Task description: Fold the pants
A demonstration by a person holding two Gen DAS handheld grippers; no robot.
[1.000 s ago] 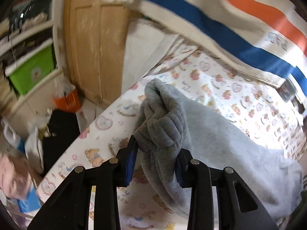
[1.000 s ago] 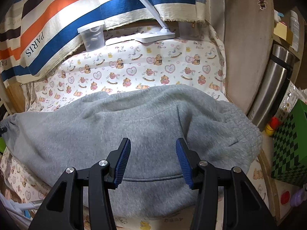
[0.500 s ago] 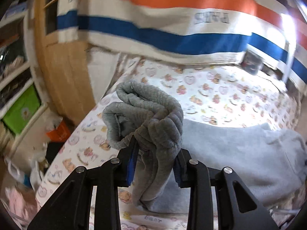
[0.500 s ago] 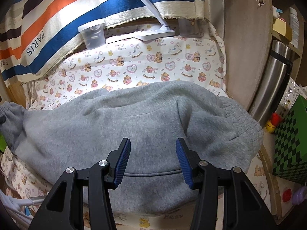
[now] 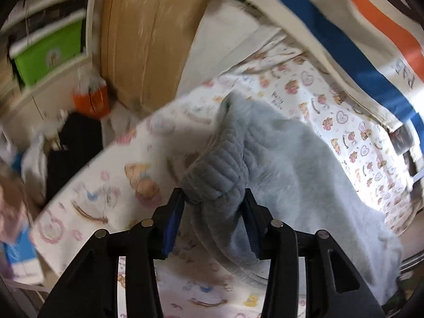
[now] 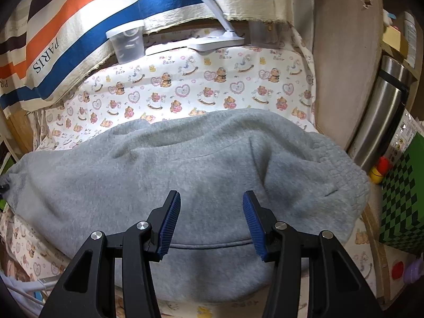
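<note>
Grey sweatpants (image 6: 190, 172) lie spread across a table covered in a bear-print cloth (image 6: 185, 84). My left gripper (image 5: 213, 212) is shut on the bunched ribbed cuff of the pants (image 5: 214, 177), held low over the cloth near the table's left end; the rest of the pants (image 5: 304, 175) trails off to the right. My right gripper (image 6: 212, 220) is open and empty, hovering just above the middle of the pants, near the elastic waistband (image 6: 341, 175) on the right.
A striped PARIS cloth (image 6: 79, 34) hangs behind the table. A clear plastic cup (image 6: 127, 42) and a white lamp base (image 6: 217, 43) stand at the back. A steel flask (image 6: 379, 111) and a green checkered box (image 6: 402, 201) are at right. Shelves and floor clutter (image 5: 53, 84) are left.
My left gripper, still shut on the cuff, has swung back left and down toward the table's left end, pulling the leg out. The pants have shifted slightly in the right view; the right gripper stays still.
</note>
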